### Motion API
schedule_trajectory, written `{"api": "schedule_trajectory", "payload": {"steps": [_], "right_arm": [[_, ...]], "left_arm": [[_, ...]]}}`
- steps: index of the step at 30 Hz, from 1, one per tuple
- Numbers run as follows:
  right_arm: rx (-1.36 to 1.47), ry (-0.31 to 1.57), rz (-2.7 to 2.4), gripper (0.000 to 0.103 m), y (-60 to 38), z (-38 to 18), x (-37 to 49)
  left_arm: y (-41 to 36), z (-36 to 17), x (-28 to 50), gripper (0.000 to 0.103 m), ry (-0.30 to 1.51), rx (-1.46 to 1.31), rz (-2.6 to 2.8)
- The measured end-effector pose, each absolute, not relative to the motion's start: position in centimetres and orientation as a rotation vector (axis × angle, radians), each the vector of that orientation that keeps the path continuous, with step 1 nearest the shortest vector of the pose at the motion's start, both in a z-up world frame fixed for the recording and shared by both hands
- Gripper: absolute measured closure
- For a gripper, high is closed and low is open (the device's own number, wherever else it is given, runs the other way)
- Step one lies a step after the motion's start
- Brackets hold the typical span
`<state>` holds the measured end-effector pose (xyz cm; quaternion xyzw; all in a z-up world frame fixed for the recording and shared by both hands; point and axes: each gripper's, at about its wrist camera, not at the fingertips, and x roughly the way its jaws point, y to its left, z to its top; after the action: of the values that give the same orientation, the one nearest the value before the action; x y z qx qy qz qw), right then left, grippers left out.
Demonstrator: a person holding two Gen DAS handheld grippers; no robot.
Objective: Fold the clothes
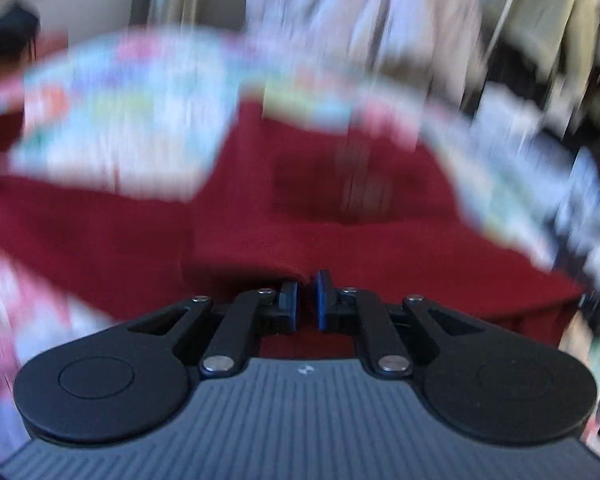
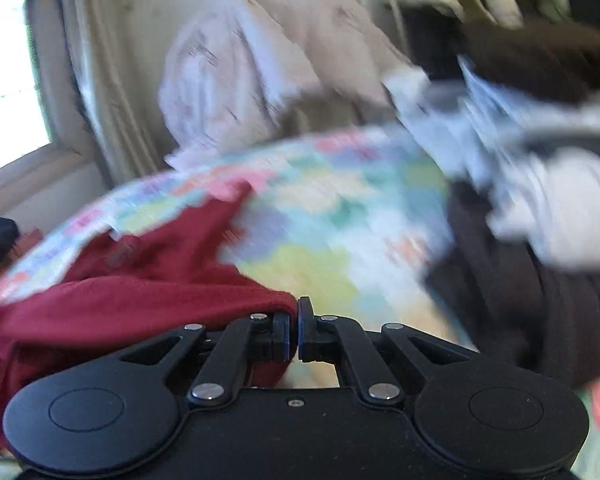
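Note:
A dark red garment (image 1: 300, 208) hangs stretched in front of my left gripper (image 1: 306, 280), whose jaws are shut on its near edge. In the right wrist view the same red garment (image 2: 148, 292) trails off to the left from my right gripper (image 2: 296, 308), which is shut on its edge. The garment is held up above a pastel patchwork bedcover (image 2: 320, 216). Both views are blurred by motion.
The patchwork cover (image 1: 120, 120) spans the bed. A pale quilted bundle (image 2: 268, 64) sits behind it. White and dark brown clothes (image 2: 540, 184) are piled at the right. Curtains and a bright window (image 2: 8, 80) are at the far left.

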<state>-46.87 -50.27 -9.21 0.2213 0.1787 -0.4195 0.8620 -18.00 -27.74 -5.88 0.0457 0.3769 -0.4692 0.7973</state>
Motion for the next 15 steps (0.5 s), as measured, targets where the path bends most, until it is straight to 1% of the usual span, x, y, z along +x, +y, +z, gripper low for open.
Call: {"api": "schedule_trajectory", "payload": {"steps": [3, 5, 8, 10, 11, 12, 13, 15], "right_arm": [[0.509, 0.418, -0.896, 0.1, -50.1, -11.1, -47.6], [0.507, 0.43, -0.905, 0.097, -50.1, -11.5, -47.7], [0.52, 0.501, -0.864, 0.092, -50.1, -10.6, -47.6], [0.547, 0.482, -0.84, 0.079, -49.8, -9.1, -48.6], [0.561, 0.472, -0.829, 0.075, -49.6, -8.3, -49.1], [0.573, 0.459, -0.823, 0.067, -49.3, -7.6, -49.6], [0.579, 0.456, -0.804, 0.065, -49.2, -6.8, -49.9], [0.561, 0.459, -0.768, 0.064, -49.1, -5.3, -49.7]], "left_arm": [[-28.1, -7.7, -18.7, 0.094, 0.878, 0.14, -0.983], [-28.2, -6.8, -18.8, 0.094, 0.832, 0.162, -0.985], [-27.9, -5.5, -19.0, 0.094, 0.78, 0.199, -0.98], [-27.7, -4.7, -19.1, 0.093, 0.751, 0.221, -0.978], [-27.6, -4.4, -19.0, 0.093, 0.753, 0.224, -0.981], [-27.4, -4.1, -18.9, 0.093, 0.758, 0.225, -0.986], [-27.2, -3.8, -18.8, 0.093, 0.767, 0.217, -0.995], [-26.8, -3.1, -18.4, 0.093, 0.774, 0.19, -1.001]]}}
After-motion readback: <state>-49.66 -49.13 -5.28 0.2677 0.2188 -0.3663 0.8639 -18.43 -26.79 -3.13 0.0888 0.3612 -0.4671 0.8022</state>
